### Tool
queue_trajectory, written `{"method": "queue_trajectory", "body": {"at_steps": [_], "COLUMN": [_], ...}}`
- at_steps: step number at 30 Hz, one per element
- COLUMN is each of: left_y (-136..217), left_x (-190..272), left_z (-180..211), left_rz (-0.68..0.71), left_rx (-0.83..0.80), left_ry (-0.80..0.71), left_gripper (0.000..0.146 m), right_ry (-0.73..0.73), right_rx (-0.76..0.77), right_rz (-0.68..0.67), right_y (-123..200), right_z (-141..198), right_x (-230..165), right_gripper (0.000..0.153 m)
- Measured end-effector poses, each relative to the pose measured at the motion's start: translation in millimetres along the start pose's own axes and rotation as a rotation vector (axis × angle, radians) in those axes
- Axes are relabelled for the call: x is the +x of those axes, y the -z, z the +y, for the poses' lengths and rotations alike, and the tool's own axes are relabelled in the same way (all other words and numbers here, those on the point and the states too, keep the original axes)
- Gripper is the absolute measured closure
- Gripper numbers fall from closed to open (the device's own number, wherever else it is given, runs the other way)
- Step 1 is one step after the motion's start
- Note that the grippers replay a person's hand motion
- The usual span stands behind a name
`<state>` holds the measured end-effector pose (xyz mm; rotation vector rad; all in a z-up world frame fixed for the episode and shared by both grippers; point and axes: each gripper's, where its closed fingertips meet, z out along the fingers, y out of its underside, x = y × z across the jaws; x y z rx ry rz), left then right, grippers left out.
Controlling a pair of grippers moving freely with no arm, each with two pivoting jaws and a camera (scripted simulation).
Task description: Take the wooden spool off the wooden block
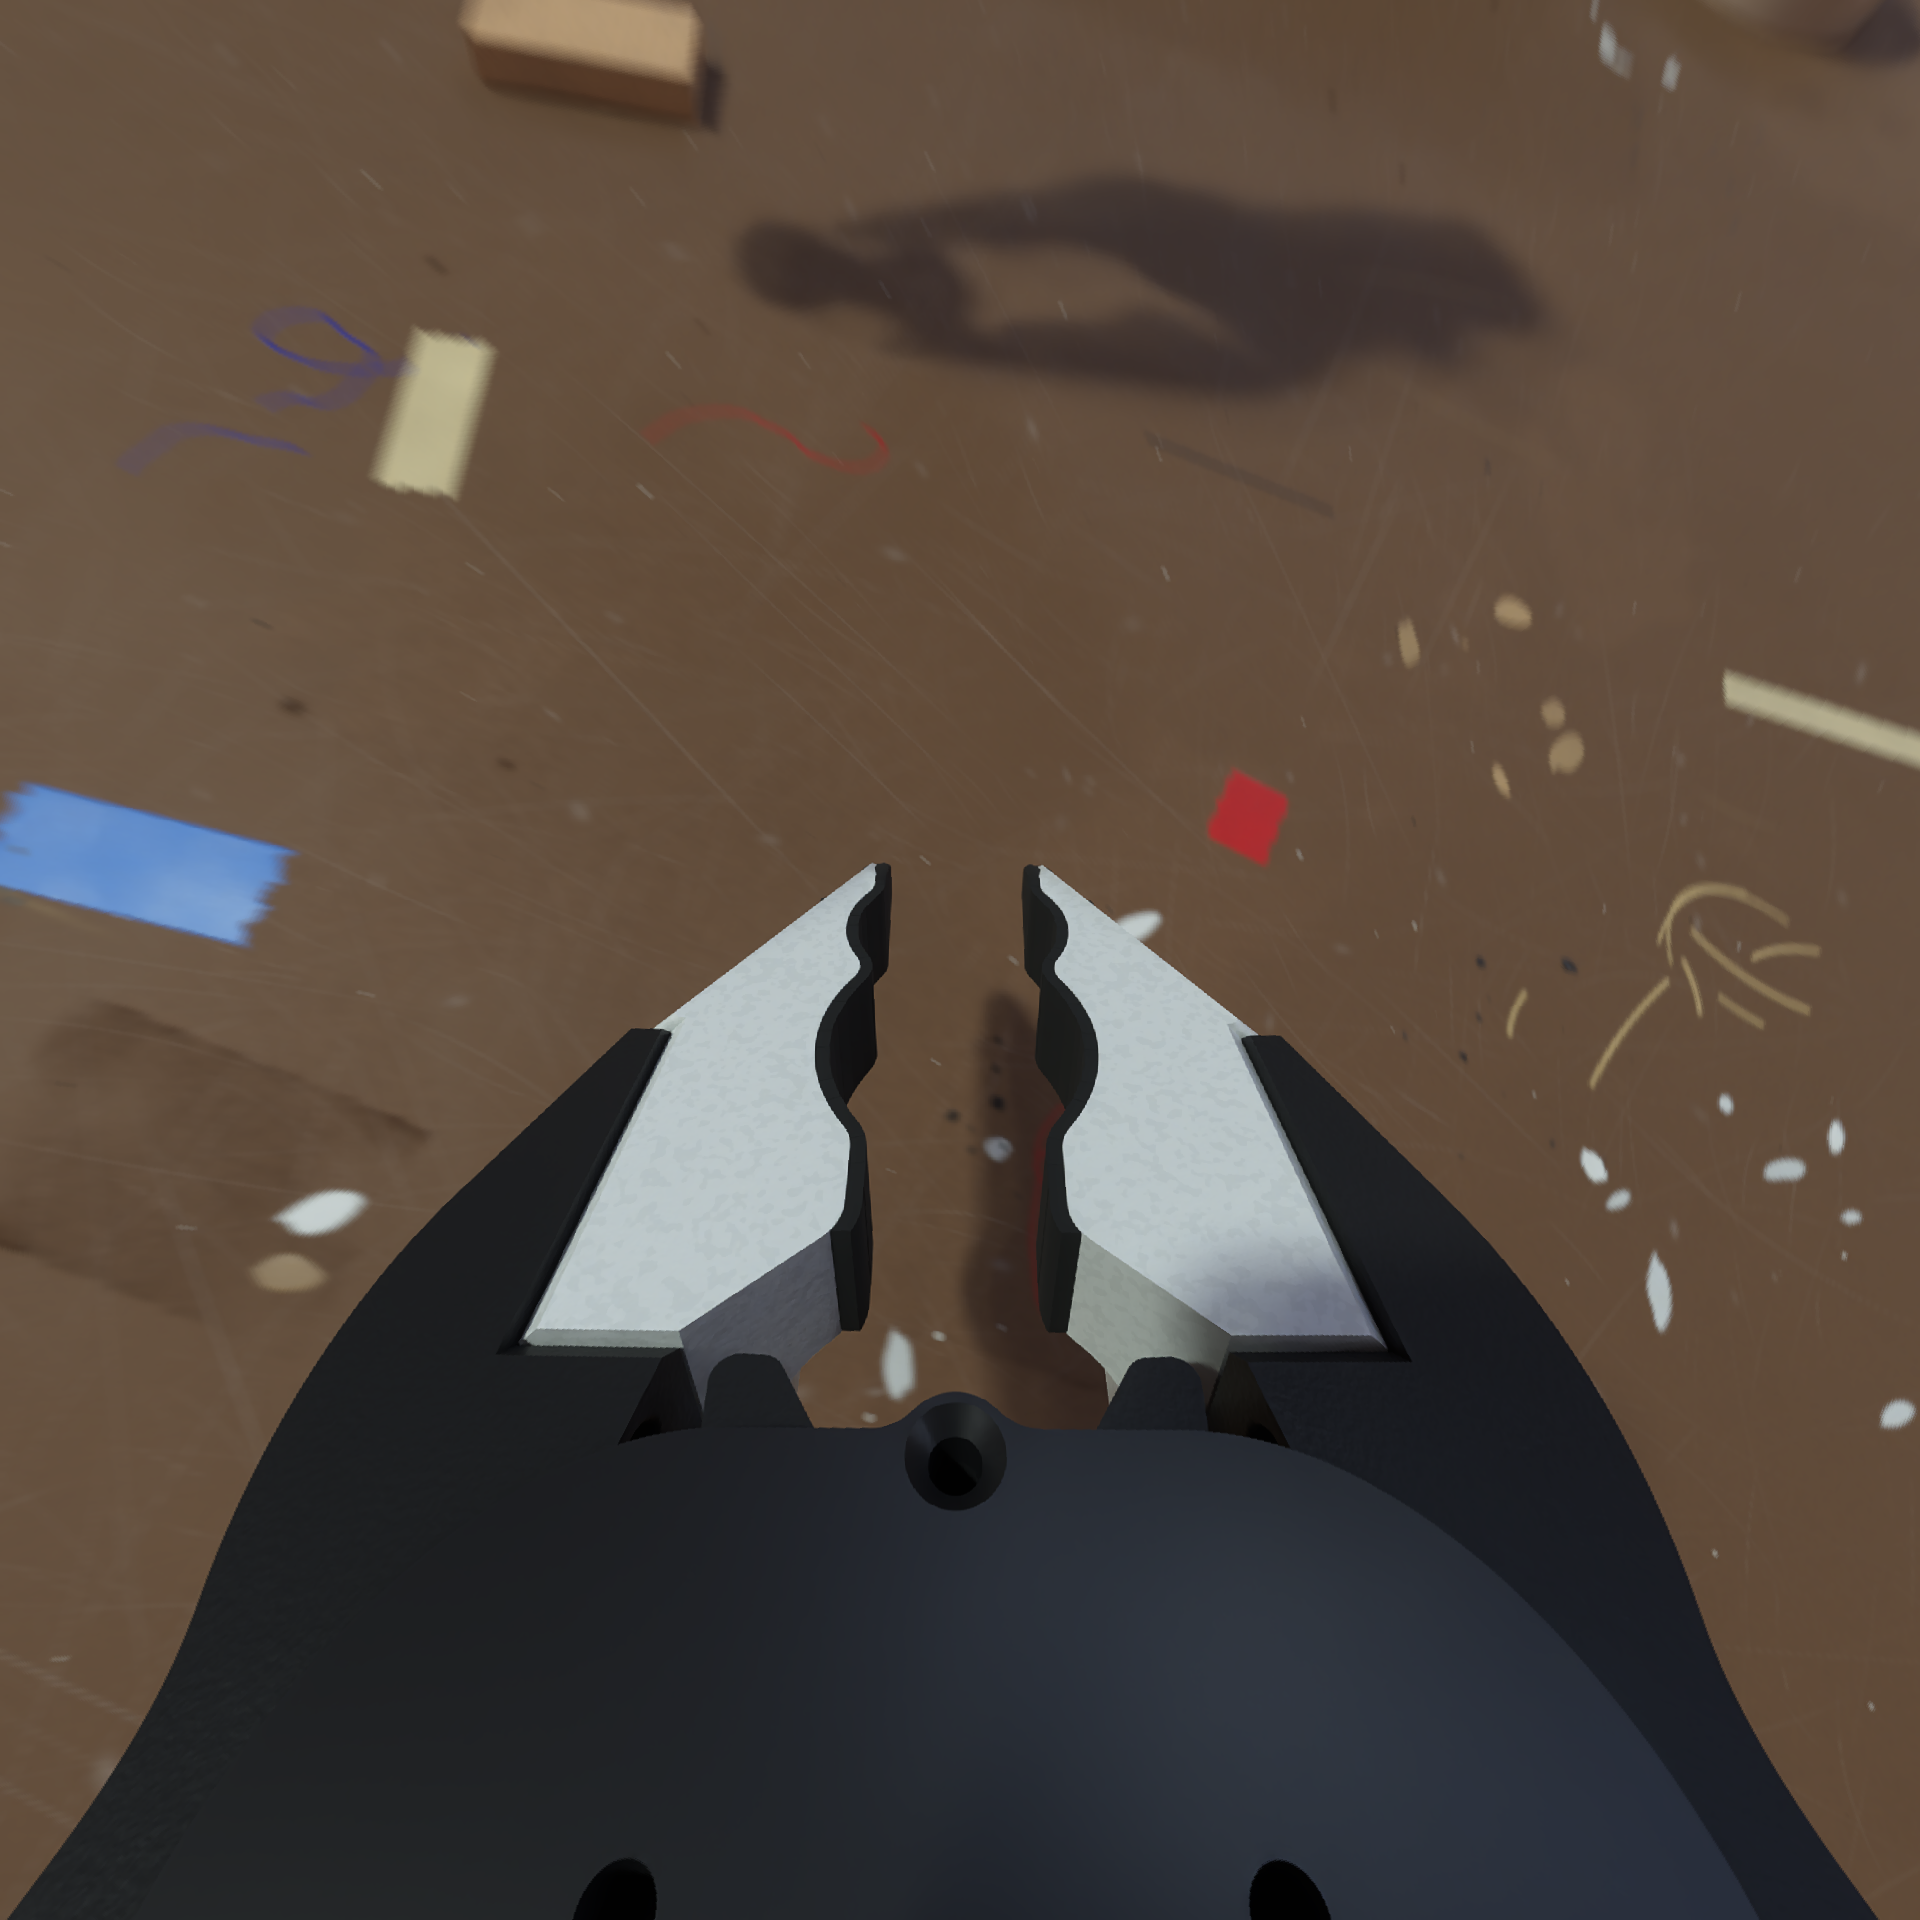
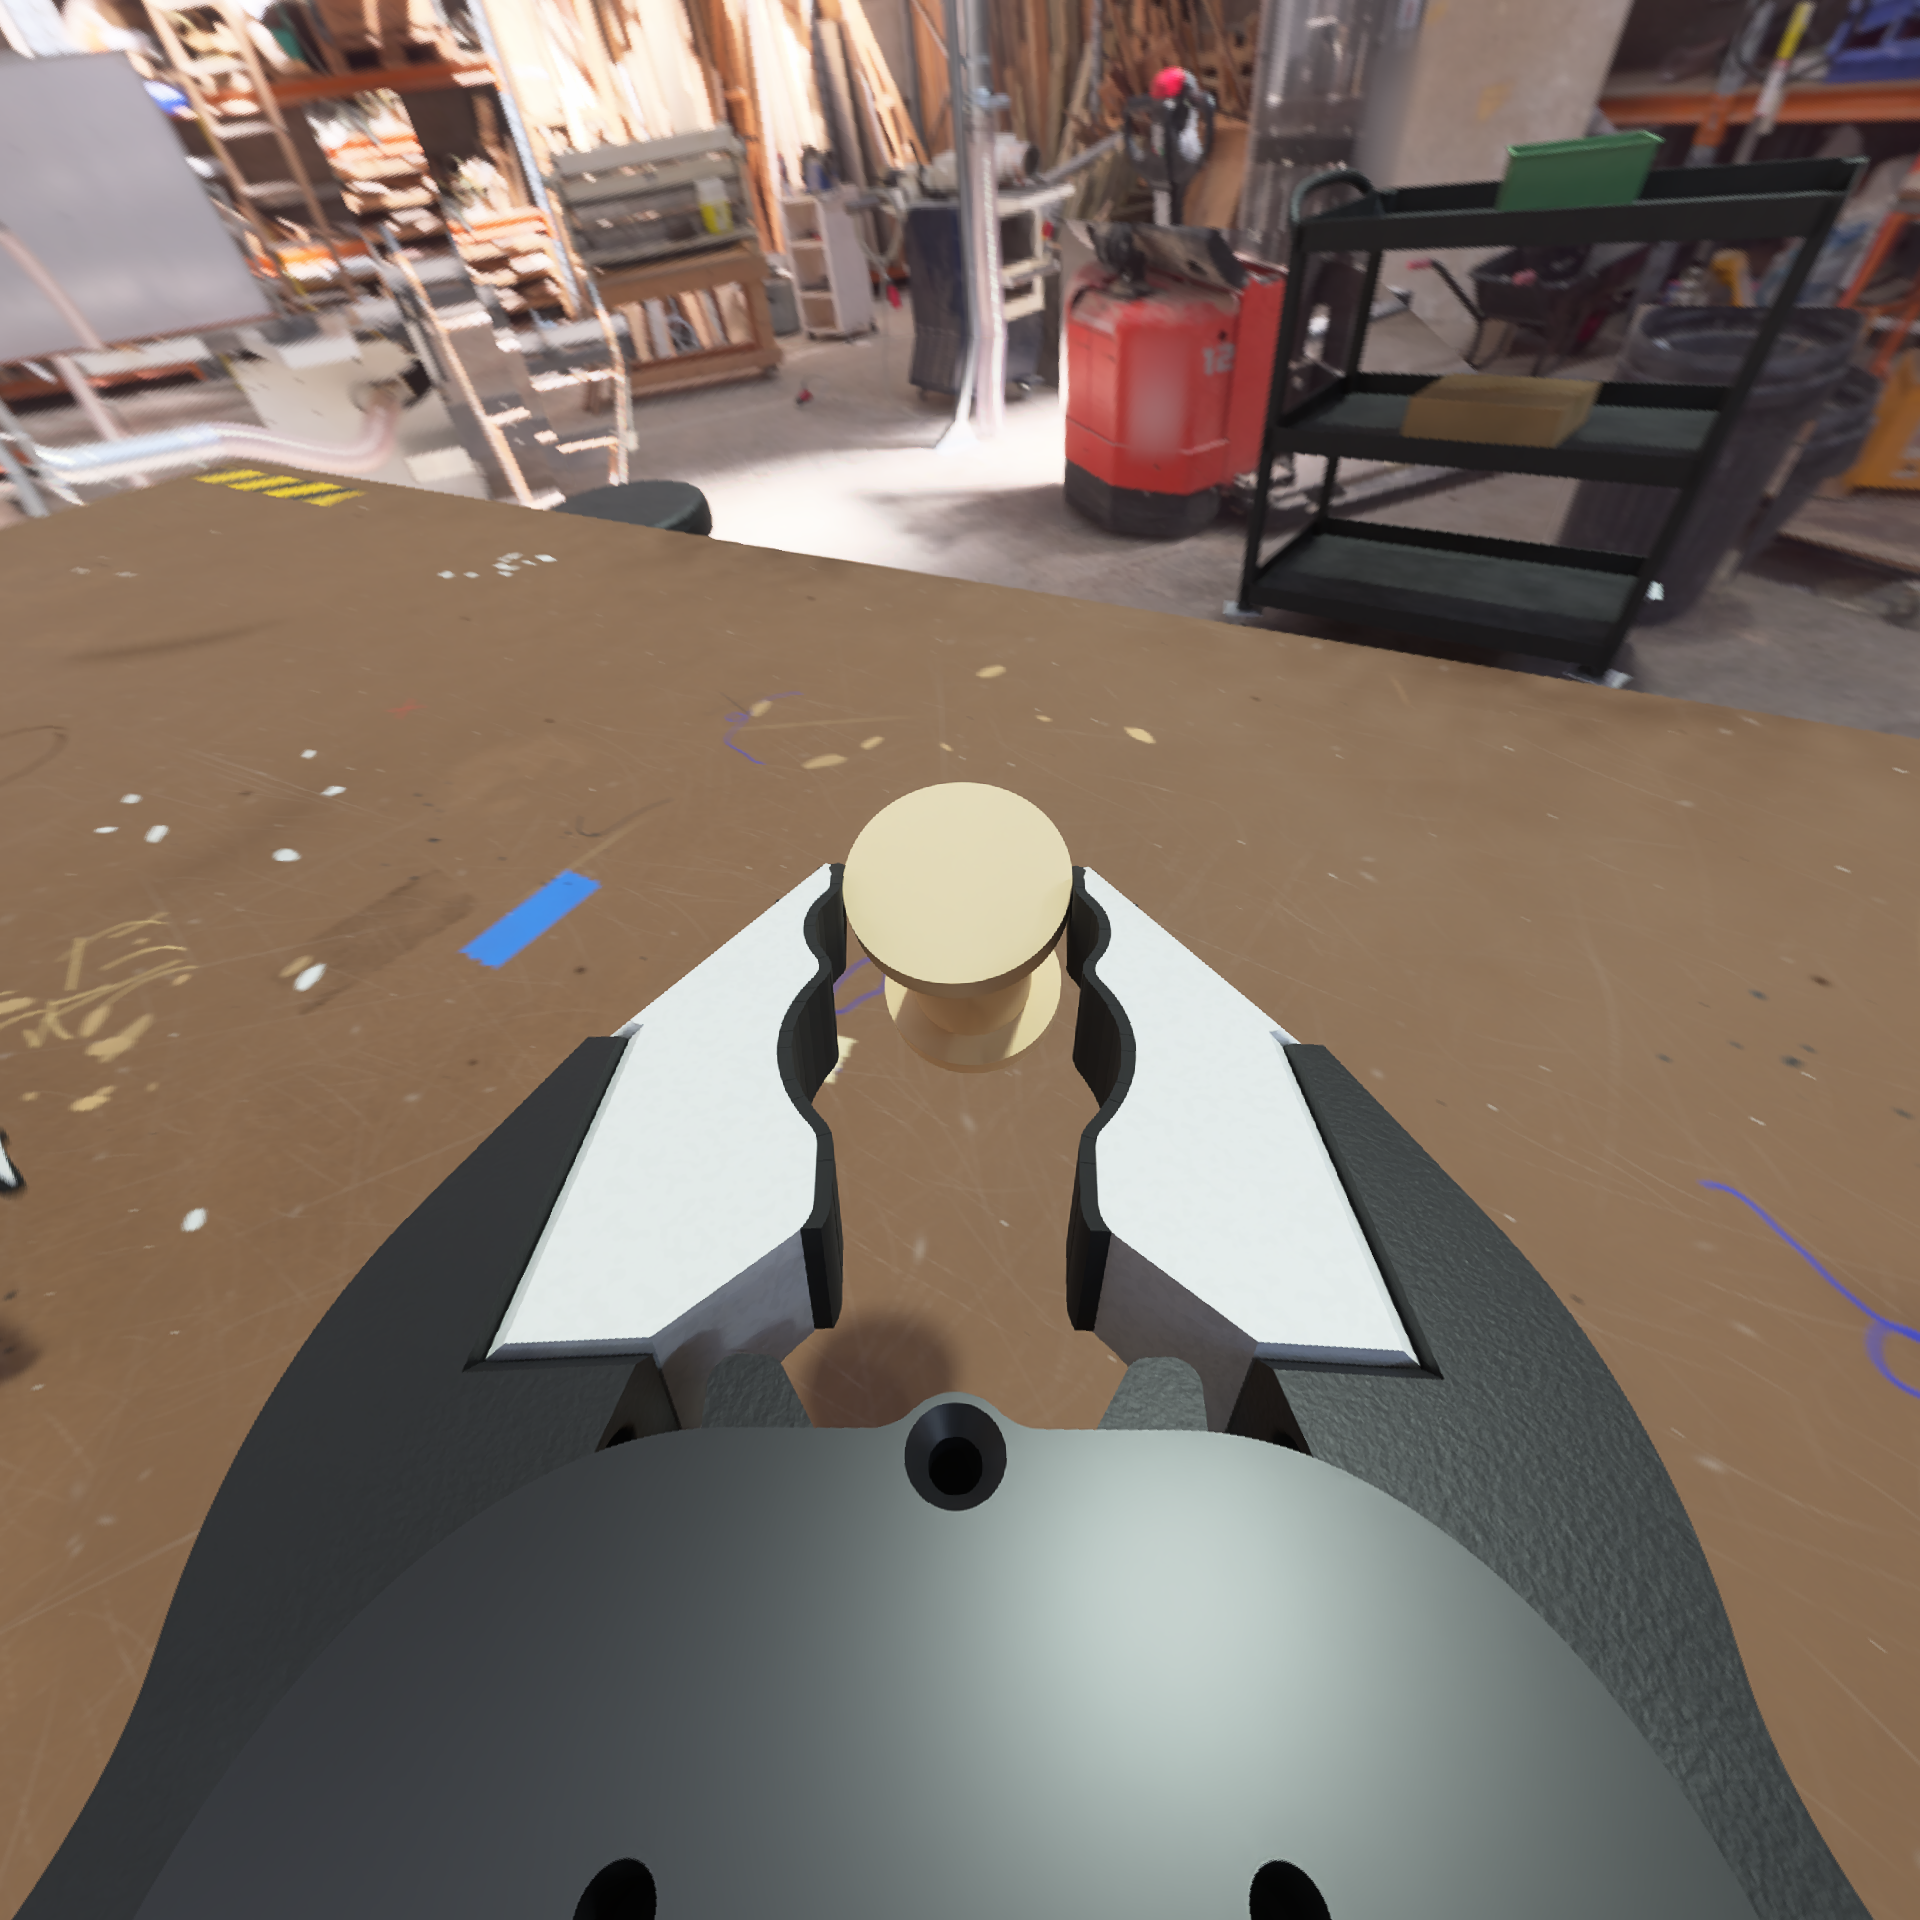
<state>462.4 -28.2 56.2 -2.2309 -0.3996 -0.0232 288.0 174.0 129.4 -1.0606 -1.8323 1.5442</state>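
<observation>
Gripping the wooden spool (image 2: 956, 914) between its fingertips (image 2: 1086, 914), your right tool (image 2: 956, 883) is pinching the top flange from both sides, with the spool upright and its lower flange hanging clear above the brown worktop (image 2: 1455, 935). Your left tool (image 1: 956, 883) is holding nothing, its jaws standing slightly apart over bare worktop. Far ahead of that left tool and off to its left, the wooden block (image 1: 587, 52) is lying flat with nothing on top. Ahead-left of your right tool, a strip of blue tape (image 2: 530, 920) is sitting on the worktop.
</observation>
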Motion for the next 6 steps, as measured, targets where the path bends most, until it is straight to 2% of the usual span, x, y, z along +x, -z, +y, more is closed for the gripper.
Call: {"method": "queue_trajectory", "body": {"at_steps": [6], "left_y": [-27], "left_x": [17], "left_z": [21], "left_rz": [-0.063], "left_rx": [-0.106], "left_ry": [-0.074], "left_gripper": [0.119], "right_ry": [-0.010], "right_rx": [-0.095], "right_rz": [-0.053], "right_y": [-13], "right_z": [19], "right_x": [-14], "right_gripper": [0.110]}}
